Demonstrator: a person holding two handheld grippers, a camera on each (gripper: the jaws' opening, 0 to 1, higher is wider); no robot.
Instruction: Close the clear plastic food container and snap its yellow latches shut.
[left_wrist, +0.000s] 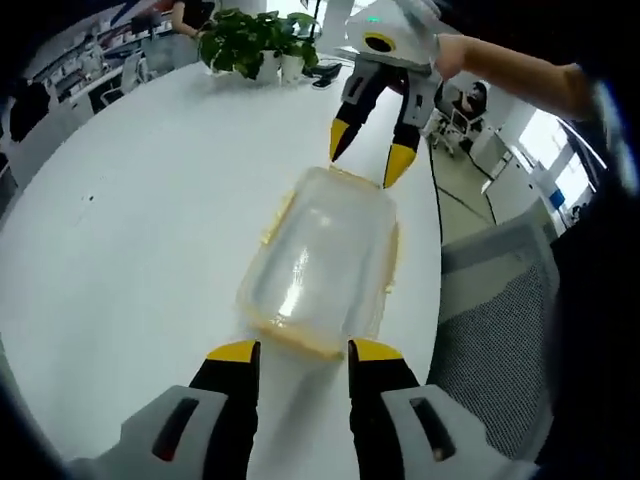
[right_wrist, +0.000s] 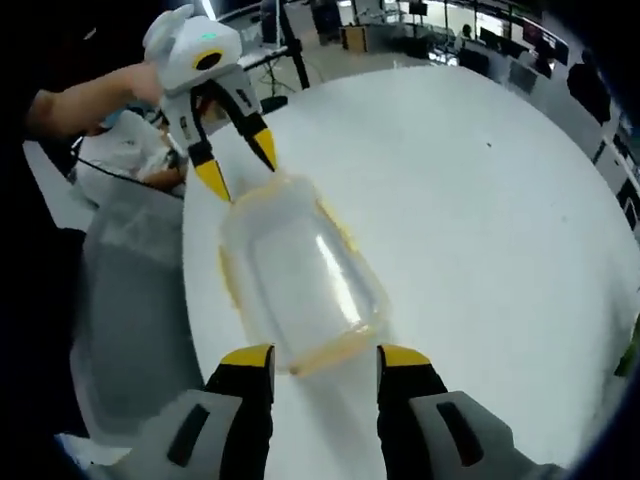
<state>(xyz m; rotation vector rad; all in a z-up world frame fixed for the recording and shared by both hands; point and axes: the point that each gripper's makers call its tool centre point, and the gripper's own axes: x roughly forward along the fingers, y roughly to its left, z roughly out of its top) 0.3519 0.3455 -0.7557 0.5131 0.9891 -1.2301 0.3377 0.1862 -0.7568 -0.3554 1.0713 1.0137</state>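
Note:
The clear plastic container (left_wrist: 320, 262) lies with its lid on, on the white round table (left_wrist: 130, 220), close to the table's edge. Yellow latches (left_wrist: 392, 250) line its rim; I cannot tell whether they are snapped down. My left gripper (left_wrist: 305, 352) is open, its yellow tips flanking the near short end. At the opposite short end my right gripper (left_wrist: 368, 165) is open, tips just above the rim. In the right gripper view the container (right_wrist: 300, 280) runs from my right gripper (right_wrist: 326, 358) up to the left gripper (right_wrist: 240, 168), which a hand holds.
Potted plants (left_wrist: 255, 40) stand at the table's far side. A grey mesh chair (left_wrist: 500, 330) sits just off the table edge beside the container, seen also as the chair (right_wrist: 130, 300) in the right gripper view. Office desks and people fill the background.

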